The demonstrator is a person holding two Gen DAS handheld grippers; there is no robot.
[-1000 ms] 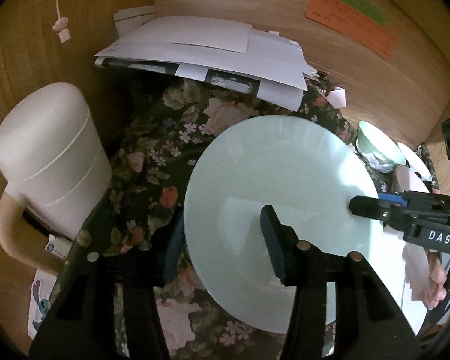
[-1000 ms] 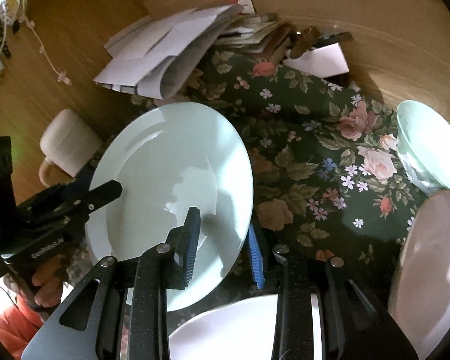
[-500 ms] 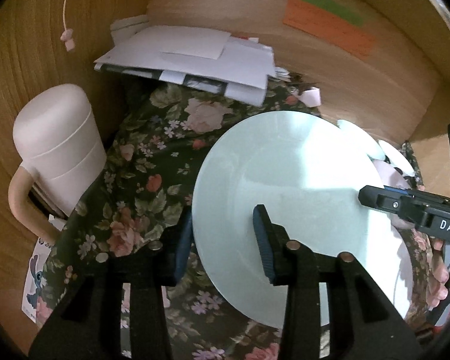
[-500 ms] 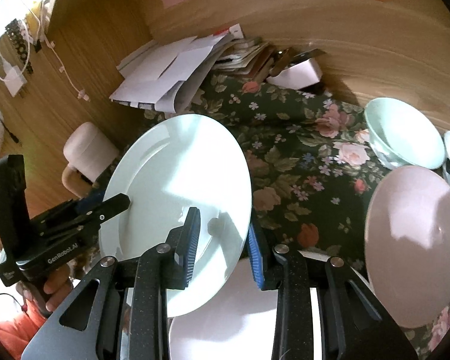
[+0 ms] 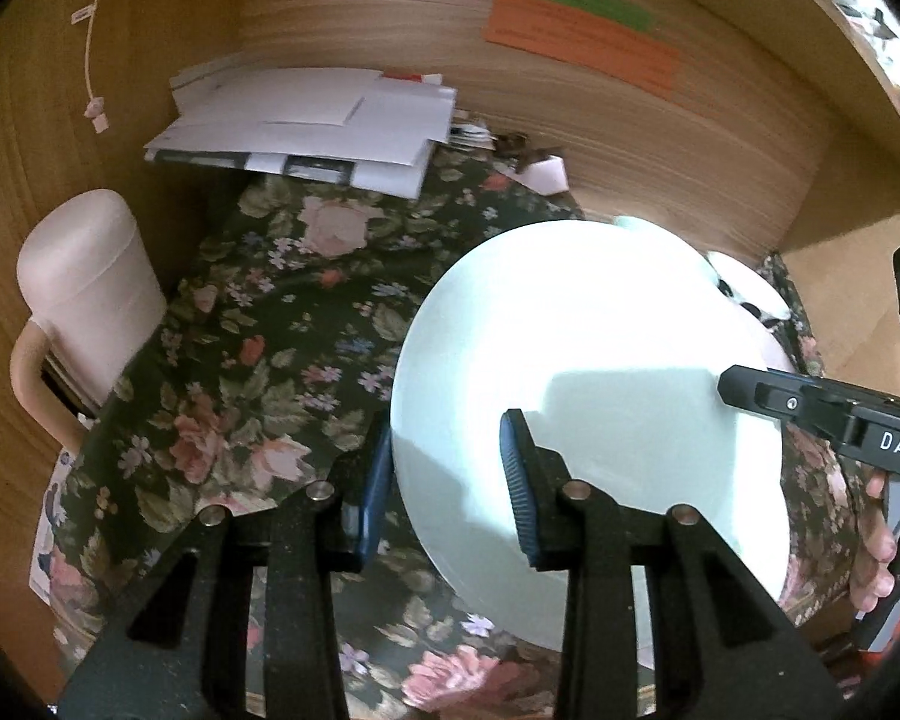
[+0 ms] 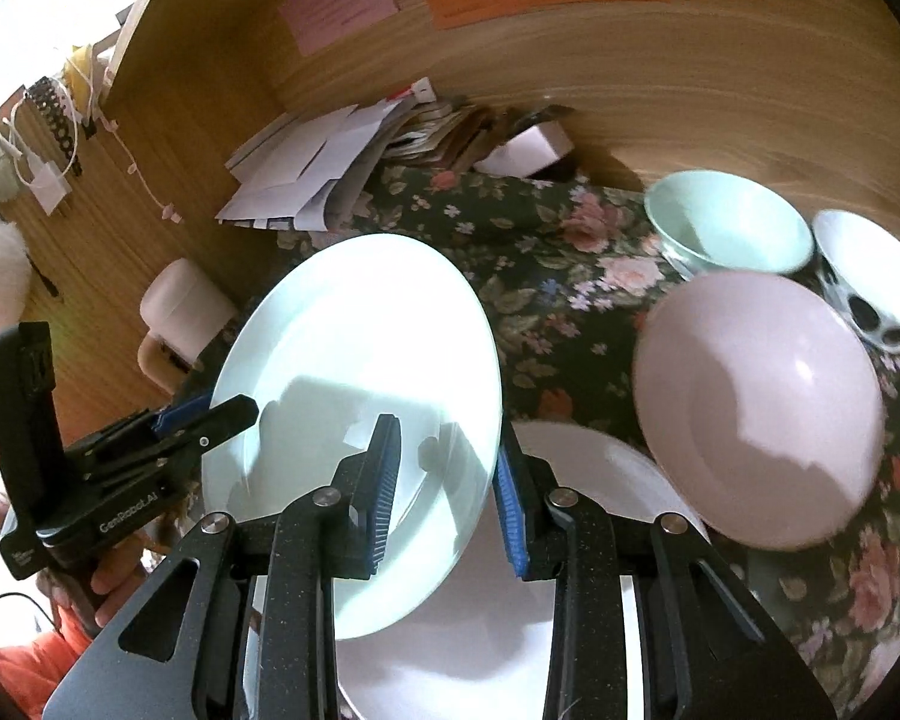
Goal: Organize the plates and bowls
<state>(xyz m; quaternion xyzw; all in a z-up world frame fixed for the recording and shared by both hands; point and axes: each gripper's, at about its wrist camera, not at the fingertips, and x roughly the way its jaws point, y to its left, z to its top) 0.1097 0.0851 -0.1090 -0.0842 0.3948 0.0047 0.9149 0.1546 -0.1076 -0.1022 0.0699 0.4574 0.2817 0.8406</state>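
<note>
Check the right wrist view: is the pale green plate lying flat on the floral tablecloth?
No. The pale green plate is tilted above the floral tablecloth, its rim between the right gripper fingers and over a white plate.

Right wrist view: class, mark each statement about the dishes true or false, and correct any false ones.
1. The right tool grips the pale green plate by its rim. True.
2. A white plate lies beneath that plate. True.
3. The pink bowl is nested inside the pale green bowl. False: it stands apart, in front of it.
4. The pile of papers rests on the green plate. False: it lies at the back, by the wooden wall.
</note>
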